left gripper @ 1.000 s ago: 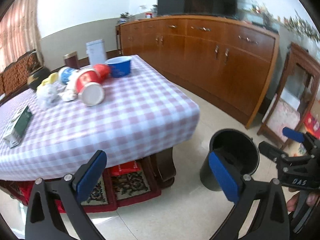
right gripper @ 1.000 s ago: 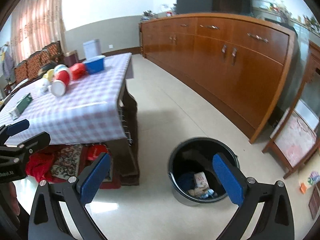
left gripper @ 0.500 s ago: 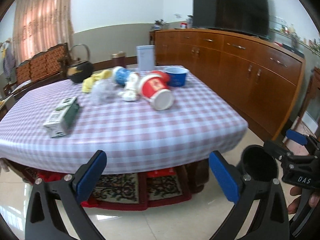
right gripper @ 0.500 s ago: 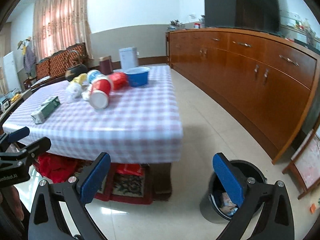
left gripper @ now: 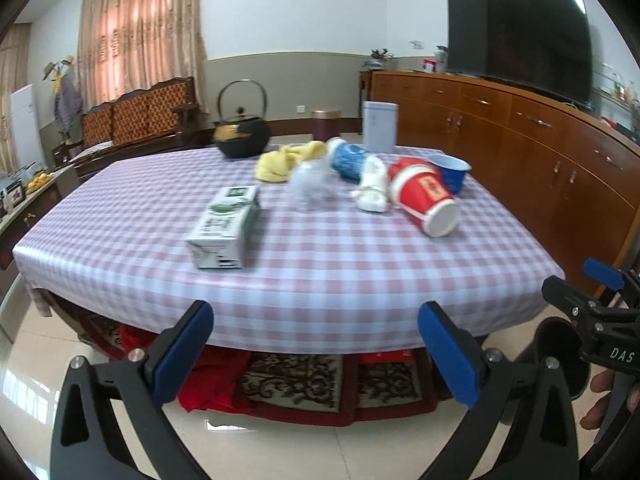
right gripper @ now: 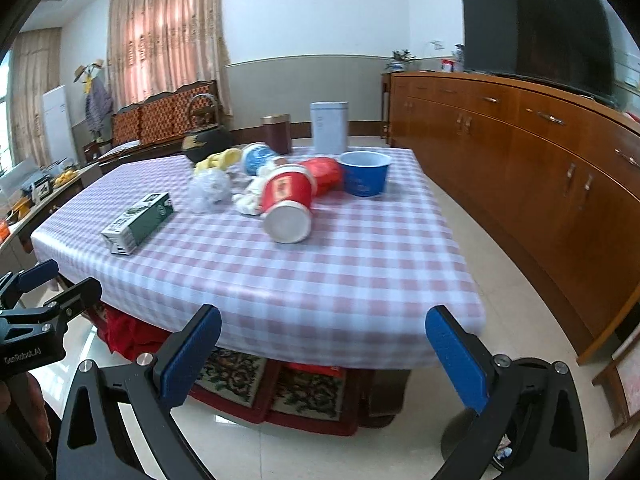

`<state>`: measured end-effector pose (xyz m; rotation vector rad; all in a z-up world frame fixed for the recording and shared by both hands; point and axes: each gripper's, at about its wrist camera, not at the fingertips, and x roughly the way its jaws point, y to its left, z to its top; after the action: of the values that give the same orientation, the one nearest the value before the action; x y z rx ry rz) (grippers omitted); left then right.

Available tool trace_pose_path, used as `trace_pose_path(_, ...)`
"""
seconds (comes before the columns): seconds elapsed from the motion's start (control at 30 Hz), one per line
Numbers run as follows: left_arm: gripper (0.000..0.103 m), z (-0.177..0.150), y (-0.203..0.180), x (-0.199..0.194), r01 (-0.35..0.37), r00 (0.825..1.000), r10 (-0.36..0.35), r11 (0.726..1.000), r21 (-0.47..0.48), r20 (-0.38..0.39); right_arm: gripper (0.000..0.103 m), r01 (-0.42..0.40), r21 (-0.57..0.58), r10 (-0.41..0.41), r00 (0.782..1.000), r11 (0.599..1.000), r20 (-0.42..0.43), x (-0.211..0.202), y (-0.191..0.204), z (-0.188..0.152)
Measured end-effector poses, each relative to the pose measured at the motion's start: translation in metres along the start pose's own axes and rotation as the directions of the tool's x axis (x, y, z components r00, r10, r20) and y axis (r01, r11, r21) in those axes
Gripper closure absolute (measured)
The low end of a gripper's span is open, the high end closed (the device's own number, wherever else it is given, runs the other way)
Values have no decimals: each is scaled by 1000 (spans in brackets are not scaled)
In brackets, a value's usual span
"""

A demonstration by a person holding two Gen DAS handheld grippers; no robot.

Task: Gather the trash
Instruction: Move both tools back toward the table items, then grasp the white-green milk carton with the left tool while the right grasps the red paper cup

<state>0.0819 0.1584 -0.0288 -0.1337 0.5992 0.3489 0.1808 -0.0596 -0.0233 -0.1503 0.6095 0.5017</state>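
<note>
Trash lies on a pink checked tablecloth (left gripper: 320, 264) (right gripper: 320, 272): a green-and-white carton (left gripper: 224, 228) (right gripper: 138, 222), a tipped red paper cup (left gripper: 424, 200) (right gripper: 287, 204), a blue-and-white cup on its side (left gripper: 350, 158) (right gripper: 258, 158), a crumpled clear bag (left gripper: 312, 184) (right gripper: 210, 190), white wadded paper (left gripper: 374, 190) (right gripper: 248, 200) and a yellow wrapper (left gripper: 286, 160) (right gripper: 216, 160). My left gripper (left gripper: 316, 352) and right gripper (right gripper: 324, 356) are both open and empty, short of the table's front edge. A black bin (right gripper: 508, 452) shows low behind the right finger.
A blue bowl (left gripper: 452, 172) (right gripper: 365, 172), a black kettle (left gripper: 242, 136), a white canister (right gripper: 329, 127) and a brown canister (right gripper: 276, 134) stand at the table's back. A long wooden sideboard (right gripper: 540, 160) with a TV runs along the right. A patterned rug (left gripper: 300, 380) lies under the table.
Both views have swung up and left from the bin on the floor to the tabletop. The table now fills the frames and the bin has dropped to the lower right edge.
</note>
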Motion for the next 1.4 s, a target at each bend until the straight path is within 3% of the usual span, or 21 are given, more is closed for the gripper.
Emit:
trace_pose_path(0.27,0,11,43,13,-43,999,45,997,-58,23,0,-39,-30,40,999,999,29,23,26,21)
trace_pose_path(0.47,0,26,66,44,-76,997,77,994,-73,12,0,-23,-42,20,998,999,-63,60,32,40)
trace_pose_path(0.9,1,44,85,105,-117,993,115,989,-95,-28,0,-13,-68,4,993,998,-122,132,33,73)
trace_pose_path(1.07,7,45,86,118,-117,992,113,989,-90,-47,2,-12,-83,0,991,996,-137,148,34,76)
trace_pose_path(1.17,9,45,87,123,-115,992,110,989,-91,-57,9,-13,-84,1,988,996,-151,157,35,76)
trace_pose_path(1.23,12,45,86,127,-110,992,104,990,-91,-67,20,-17,-80,4,986,997,-164,162,35,76)
trace_pose_path(1.37,24,45,86,131,-103,992,96,990,-92,-80,38,-25,-69,13,983,997,-182,167,33,74)
trace_pose_path(1.4,34,45,86,133,-101,992,93,991,-90,-80,44,-29,-67,16,983,997,-183,166,33,74)
